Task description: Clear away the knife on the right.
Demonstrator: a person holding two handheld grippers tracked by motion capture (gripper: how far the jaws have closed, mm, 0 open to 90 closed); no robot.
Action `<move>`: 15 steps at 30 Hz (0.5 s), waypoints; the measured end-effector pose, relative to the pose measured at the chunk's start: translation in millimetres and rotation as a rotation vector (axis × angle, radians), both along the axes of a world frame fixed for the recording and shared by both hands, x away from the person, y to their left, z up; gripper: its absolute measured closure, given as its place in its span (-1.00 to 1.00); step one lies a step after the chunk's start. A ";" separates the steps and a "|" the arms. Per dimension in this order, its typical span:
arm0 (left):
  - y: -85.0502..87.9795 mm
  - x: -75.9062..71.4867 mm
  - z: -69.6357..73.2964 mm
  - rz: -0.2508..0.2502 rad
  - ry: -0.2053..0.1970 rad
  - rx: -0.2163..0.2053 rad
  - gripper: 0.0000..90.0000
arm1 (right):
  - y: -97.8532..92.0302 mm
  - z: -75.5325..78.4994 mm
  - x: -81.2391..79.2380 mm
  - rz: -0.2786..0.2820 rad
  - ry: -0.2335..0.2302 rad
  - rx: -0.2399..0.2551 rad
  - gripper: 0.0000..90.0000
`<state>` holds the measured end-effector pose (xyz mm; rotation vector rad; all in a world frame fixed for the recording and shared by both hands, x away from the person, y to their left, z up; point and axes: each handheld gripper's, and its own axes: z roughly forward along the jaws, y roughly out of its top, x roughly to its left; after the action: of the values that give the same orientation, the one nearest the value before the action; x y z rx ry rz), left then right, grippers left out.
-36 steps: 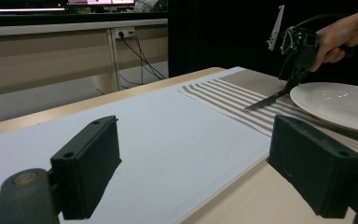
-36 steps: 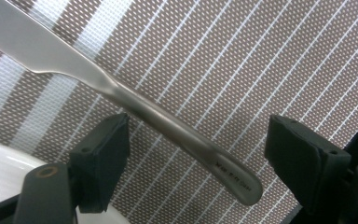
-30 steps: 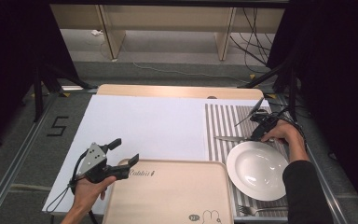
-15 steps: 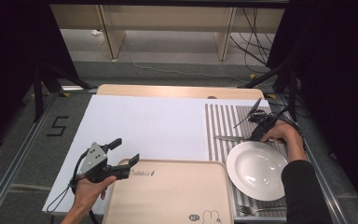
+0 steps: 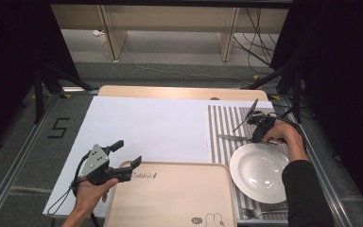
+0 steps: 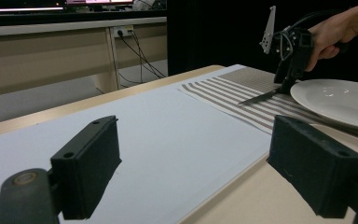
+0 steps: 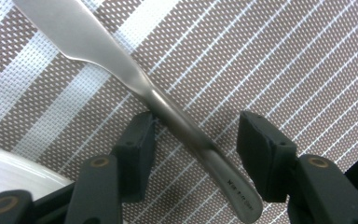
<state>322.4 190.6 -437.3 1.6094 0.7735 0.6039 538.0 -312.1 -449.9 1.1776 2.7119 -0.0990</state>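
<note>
The table knife (image 7: 144,93) lies flat on the striped placemat (image 5: 227,124), just beyond the far rim of the white plate (image 5: 259,172), its blade pointing toward the white sheet (image 5: 146,127) that covers the middle of the table. The right gripper (image 7: 193,140) stands over the handle end with one jaw on either side of it; its jaws have just been closing, and in the right gripper view one pad looks to touch the handle while the other is apart from it, so the knife is straddled, not yet clamped. The step in hand appears to be the pickup of the knife. The next move likely calls for closing fully on the thin handle, keeping it centred between the pads so it does not skid on the mat, then lifting clear of the plate rim. The left gripper (image 5: 123,158) rests wide open and empty at the far left corner of the wooden tray (image 5: 170,198).
</note>
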 end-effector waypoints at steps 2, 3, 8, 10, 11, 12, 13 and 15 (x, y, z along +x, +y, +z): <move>-0.2 -0.1 0.0 -0.001 0.000 -0.001 -0.65 | 1.9 0.0 -0.5 0.008 0.002 -0.003 0.10; -0.3 -0.1 0.1 -0.002 -0.001 0.001 -0.65 | 2.6 0.0 -0.4 0.016 0.000 -0.010 0.11; -0.5 0.0 -0.1 -0.001 -0.001 0.001 -0.65 | 4.8 0.1 -0.1 0.026 0.010 -0.008 0.20; -0.5 -0.2 0.0 -0.001 -0.002 0.004 -0.65 | 5.3 0.3 0.2 0.032 0.021 -0.005 0.23; -0.3 -0.2 0.2 -0.001 -0.003 0.007 -0.65 | 5.3 0.2 0.3 0.034 0.020 -0.001 0.25; -0.3 -0.3 0.1 -0.001 -0.003 0.007 -0.65 | 5.3 0.2 0.3 0.035 0.017 -0.001 0.26; -0.5 -0.2 -0.1 -0.001 -0.001 0.003 -0.65 | 5.1 0.3 0.4 0.035 0.020 0.001 0.27; -0.3 -0.3 0.0 -0.001 -0.002 0.003 -0.65 | 4.6 1.0 1.5 0.049 0.032 -0.001 0.31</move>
<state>322.1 190.4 -437.3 1.6118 0.7705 0.6061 539.5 -307.6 -448.9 1.1180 2.7657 -0.1134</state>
